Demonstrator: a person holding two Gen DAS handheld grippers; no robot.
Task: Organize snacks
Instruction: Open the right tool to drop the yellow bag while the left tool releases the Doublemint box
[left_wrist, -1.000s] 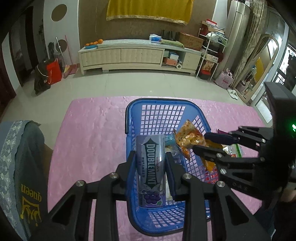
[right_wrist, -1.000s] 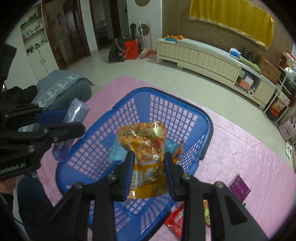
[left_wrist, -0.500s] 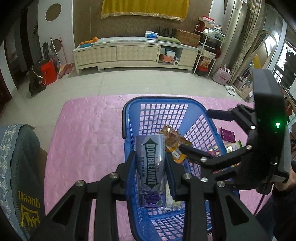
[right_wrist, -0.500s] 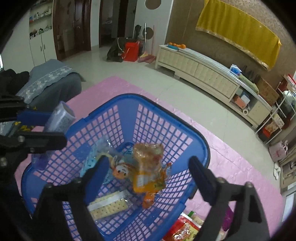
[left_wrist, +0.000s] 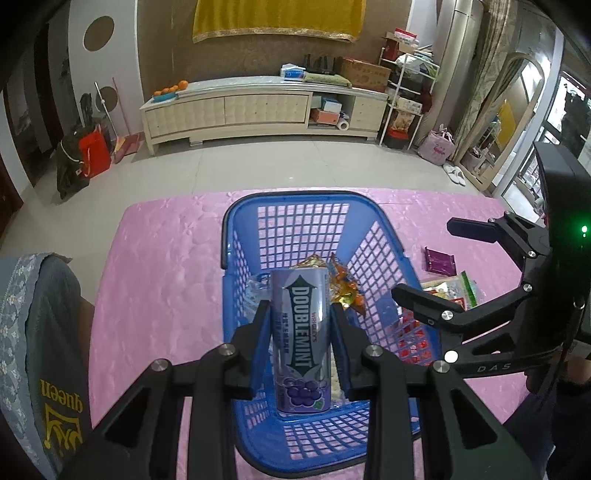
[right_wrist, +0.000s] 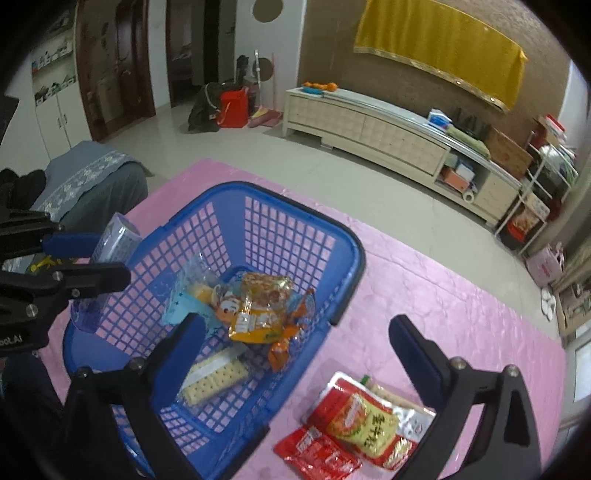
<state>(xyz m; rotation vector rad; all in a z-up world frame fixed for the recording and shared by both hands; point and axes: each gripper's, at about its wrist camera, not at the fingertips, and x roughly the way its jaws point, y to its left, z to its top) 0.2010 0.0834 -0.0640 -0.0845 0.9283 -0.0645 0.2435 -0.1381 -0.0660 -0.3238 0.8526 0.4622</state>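
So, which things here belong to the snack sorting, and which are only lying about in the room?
Job:
- blue basket
- Doublemint can, gripped by left gripper
- yellow snack bag in basket
- cracker pack in basket
- red packets on the pink cloth
- purple packet

Lying about:
- oranges
- red bag
- yellow cloth

On the worktop (right_wrist: 424, 280) stands the basket (right_wrist: 343, 236) with snack packets (right_wrist: 258, 314) and a cracker pack (right_wrist: 214, 378) in it, more sachets (right_wrist: 354, 424) lying just right of it.
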